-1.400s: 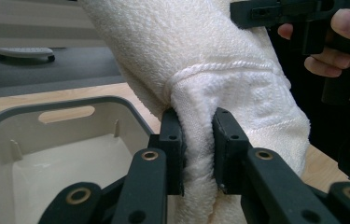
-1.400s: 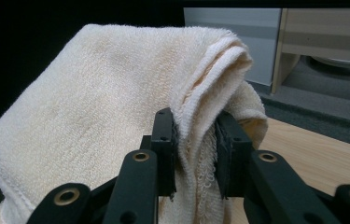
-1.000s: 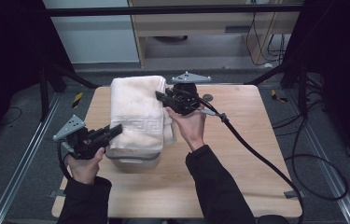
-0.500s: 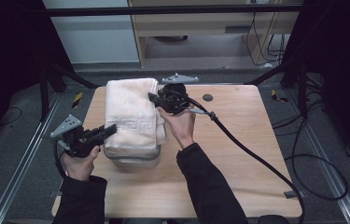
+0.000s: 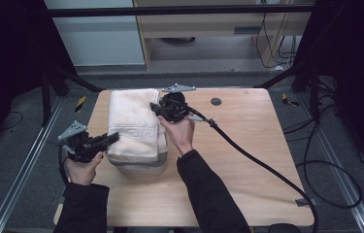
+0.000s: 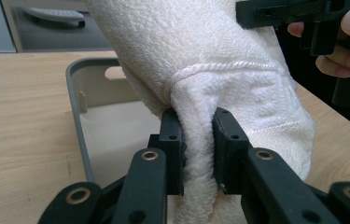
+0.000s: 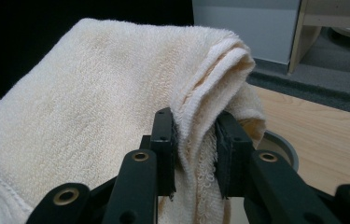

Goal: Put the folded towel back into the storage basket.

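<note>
A folded cream towel [image 5: 133, 124] hangs stretched between both grippers over a grey bin [image 5: 143, 167] on the wooden table [image 5: 247, 160]. My left gripper [image 5: 114, 137] is shut on the towel's near left edge; its jaws pinch a fold of towel [image 6: 196, 140] above the bin's rim [image 6: 77, 121]. My right gripper [image 5: 154, 107] is shut on the far right edge, with a bunched towel fold [image 7: 196, 135] between its jaws. The towel's greek-key border faces the near side. The bin's inside is mostly hidden by the cloth.
A thick black cable [image 5: 262, 165] trails from the right gripper across the table to its right front corner. A dark round hole [image 5: 215, 101] sits in the tabletop at the back. Black frame bars and a shelf unit stand behind the table.
Both hands have come down and moved left with the towel, which now sags lower over the bin. Both grips stayed shut on the cloth.
</note>
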The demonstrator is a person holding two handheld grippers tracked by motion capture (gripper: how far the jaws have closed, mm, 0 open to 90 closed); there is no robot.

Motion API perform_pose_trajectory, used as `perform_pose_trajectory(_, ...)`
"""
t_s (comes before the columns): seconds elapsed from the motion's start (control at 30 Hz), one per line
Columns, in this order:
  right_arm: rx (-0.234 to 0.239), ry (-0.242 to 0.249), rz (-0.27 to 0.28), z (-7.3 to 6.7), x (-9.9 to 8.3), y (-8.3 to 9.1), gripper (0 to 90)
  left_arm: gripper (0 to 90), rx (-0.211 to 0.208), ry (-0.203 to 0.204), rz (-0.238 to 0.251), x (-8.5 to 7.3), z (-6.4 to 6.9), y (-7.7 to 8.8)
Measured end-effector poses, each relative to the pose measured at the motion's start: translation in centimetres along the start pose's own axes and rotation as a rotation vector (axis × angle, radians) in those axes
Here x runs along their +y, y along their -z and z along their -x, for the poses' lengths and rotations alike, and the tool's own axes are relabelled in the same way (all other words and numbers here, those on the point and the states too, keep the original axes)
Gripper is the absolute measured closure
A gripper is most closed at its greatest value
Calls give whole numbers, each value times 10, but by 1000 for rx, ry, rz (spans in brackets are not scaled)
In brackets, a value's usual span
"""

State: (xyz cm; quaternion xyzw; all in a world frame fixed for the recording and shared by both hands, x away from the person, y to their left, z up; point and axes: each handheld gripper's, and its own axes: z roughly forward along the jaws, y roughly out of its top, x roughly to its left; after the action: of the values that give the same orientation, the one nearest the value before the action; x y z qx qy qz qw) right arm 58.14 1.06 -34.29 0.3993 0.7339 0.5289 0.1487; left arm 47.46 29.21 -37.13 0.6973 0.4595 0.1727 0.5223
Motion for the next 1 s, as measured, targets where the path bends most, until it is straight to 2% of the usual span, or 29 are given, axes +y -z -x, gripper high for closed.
perform_pose_trajectory(0.4, -16, -8, -25, 4, -17, -20, 719, 751, 27, 6, -55, -9, -11, -11)
perform_pose_trajectory(0.6, -21, -31, -44, 8, -28, -28, 717, 751, 47, -9, -85, -14, -14, -18)
perform_pose_trajectory(0.9, -37, -14, -62, 10, -41, -38, 714, 750, 78, -16, -118, -21, -18, -28)
perform_pose_trajectory(1.0, -40, -25, -71, 14, -46, -40, 713, 750, 86, -26, -131, -23, -17, -33)
